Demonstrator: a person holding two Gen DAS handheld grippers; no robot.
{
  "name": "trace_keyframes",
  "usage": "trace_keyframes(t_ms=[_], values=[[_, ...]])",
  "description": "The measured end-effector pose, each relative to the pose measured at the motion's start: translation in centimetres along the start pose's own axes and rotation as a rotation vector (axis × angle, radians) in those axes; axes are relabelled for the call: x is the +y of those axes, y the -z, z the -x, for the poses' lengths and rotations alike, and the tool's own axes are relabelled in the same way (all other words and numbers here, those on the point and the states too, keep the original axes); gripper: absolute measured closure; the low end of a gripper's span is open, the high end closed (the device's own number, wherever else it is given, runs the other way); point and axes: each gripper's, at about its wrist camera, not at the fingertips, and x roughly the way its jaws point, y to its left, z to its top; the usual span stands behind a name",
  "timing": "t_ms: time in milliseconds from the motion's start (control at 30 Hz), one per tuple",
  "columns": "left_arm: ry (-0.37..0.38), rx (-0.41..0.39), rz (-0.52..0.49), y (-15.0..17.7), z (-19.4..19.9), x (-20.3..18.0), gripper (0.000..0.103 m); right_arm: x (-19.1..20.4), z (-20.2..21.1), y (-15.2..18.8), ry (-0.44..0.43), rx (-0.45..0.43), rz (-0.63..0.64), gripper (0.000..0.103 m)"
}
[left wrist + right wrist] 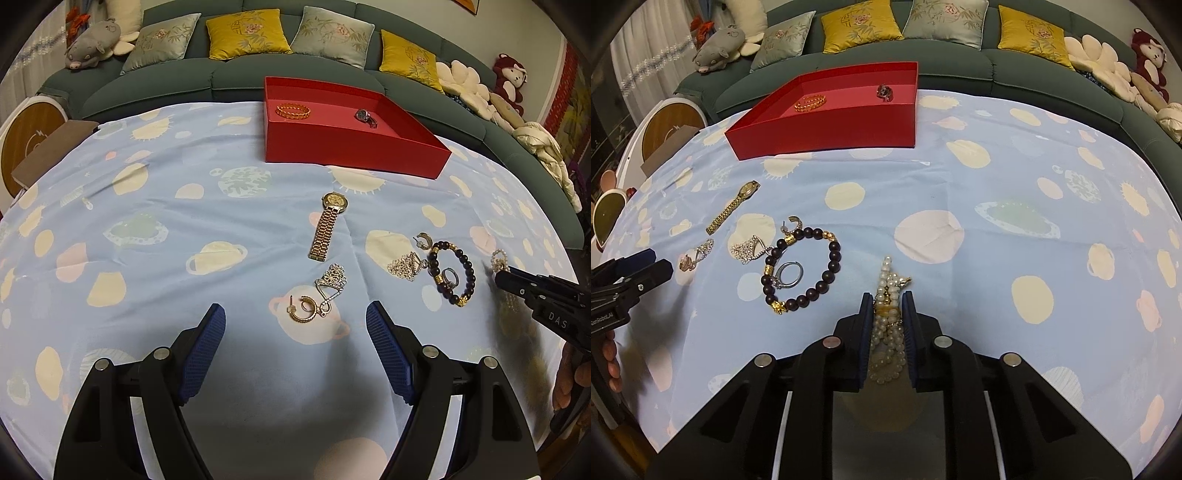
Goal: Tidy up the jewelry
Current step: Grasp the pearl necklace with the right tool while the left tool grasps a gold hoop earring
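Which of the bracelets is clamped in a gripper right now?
The white pearl bracelet, clamped by the right gripper; the dark beaded one lies free.

1. The cloth (184, 221) was pale blue, patterned with cream, pink and green planets.
2. The tray (351, 147) was red, paler pink inside.
3. The watch (327, 225) was gold.
4. The beaded bracelet (827, 266) was dark brown with gold beads.
5. The pearl strand (888, 291) was creamy white.
6. The fingers' pads (203, 350) were blue.
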Motion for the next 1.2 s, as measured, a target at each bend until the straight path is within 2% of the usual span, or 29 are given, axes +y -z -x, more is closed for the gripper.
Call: trace_keyframes(t_ms=[200, 367, 533, 700, 833, 867, 1200], values=[[-0.007, 0.006, -0.007, 0.1, -0.8, 0.0, 0.028, 0.3, 1.2, -0.3, -0.019, -0.032, 0.001, 0.088], [-0.020, -0.008, -0.011, 0.2, -1.4, 0.3, 0.048, 0.2, 1.5, -0.3, -0.025, -0.037, -0.011, 0.088], [-0.037, -0.023, -0.035, 0.4, -1.7, 0.1, 0.052, 0.1, 1.7, -0.4, -0.031, -0.044, -0.015, 0.088], [-0.050, -0.033, -0.064, 0.5, -1.9, -0.4, 0.064, 0.1, 1.7, -0.5, -0.033, -0.047, -0.024, 0.088], [-0.045, -0.039, -0.073, 0.4, -1.9, -0.4, 0.084, 0.2, 1.8, -0.6, -0.033, -0.048, -0.021, 0.088], [-0.041, -0.039, -0.073, 0.4, -1.9, -0.3, 0.087, 0.2, 1.8, -0.6, -0.033, -0.048, -0.022, 0.088], [-0.017, -0.056, -0.067, 0.4, -1.0, -0.4, 0.087, 0.2, 1.8, -0.7, -0.034, -0.049, -0.026, 0.088]])
